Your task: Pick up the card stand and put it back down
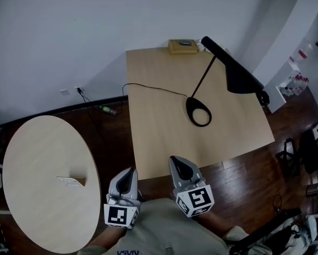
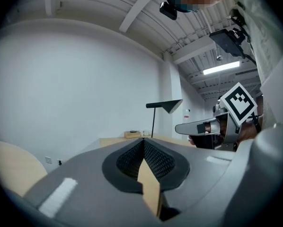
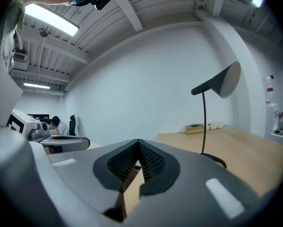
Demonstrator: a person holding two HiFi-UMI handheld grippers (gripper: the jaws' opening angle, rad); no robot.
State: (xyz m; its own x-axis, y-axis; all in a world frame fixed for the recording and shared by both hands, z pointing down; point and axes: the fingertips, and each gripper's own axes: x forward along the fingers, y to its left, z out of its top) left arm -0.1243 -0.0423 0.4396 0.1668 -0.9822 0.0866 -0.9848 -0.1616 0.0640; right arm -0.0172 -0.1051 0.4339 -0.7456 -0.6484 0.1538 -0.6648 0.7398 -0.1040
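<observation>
The card stand (image 1: 74, 181), a small pale wooden piece bearing a white card (image 1: 67, 180), sits on the round table (image 1: 36, 158), toward its right edge

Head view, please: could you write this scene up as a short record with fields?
card stand: on the round table, untouched
lamp: on the square table
box: at the square table's far edge
left hand-held gripper: shut, empty, close to the body
right hand-held gripper: shut, empty, at the square table's near edge
</observation>
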